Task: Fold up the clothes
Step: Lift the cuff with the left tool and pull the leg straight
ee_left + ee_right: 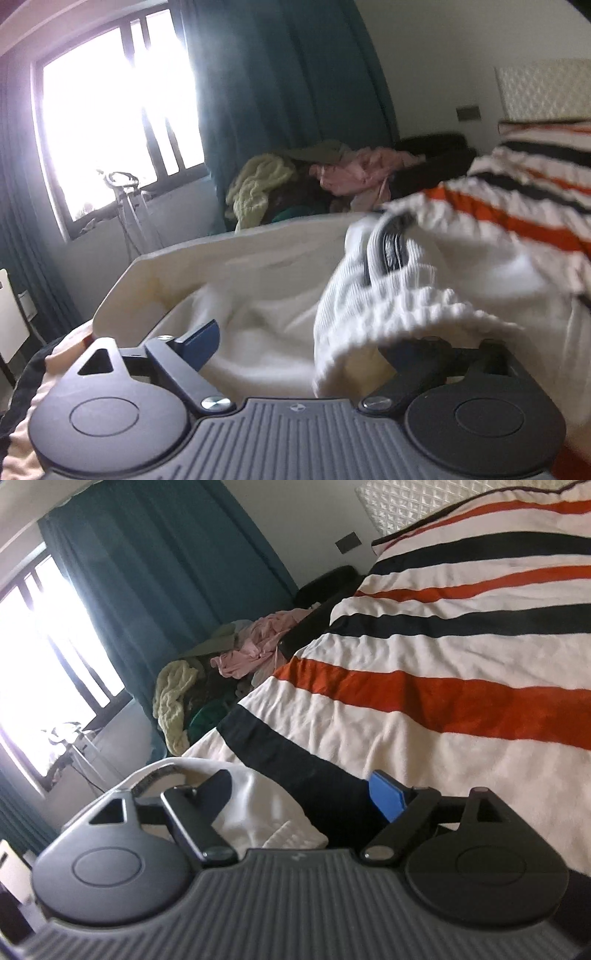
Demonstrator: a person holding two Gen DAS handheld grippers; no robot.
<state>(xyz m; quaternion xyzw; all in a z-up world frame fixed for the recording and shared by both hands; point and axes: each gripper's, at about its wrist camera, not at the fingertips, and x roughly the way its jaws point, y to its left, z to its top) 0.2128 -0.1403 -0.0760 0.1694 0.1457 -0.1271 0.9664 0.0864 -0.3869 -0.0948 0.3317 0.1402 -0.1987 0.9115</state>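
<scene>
A white knitted garment (388,295) with a ribbed hem and a dark-trimmed collar lies bunched in front of my left gripper (306,339). Motion blurs it. Its hem hangs over the right finger and hides it. The blue pad of the left finger (201,345) is bare, and the jaws stand wide apart. In the right wrist view, part of the white garment (266,805) lies under the left finger (218,794) of my right gripper (303,790). That gripper is open, low over the striped blanket (443,646), and nothing is pinched between its fingers.
The bed carries a white blanket with orange and black stripes (535,192). A pile of unfolded clothes (295,177), yellow-green, pink and dark, sits at the bed's far side (221,664). Teal curtains (277,92) and a bright window (110,110) stand behind it.
</scene>
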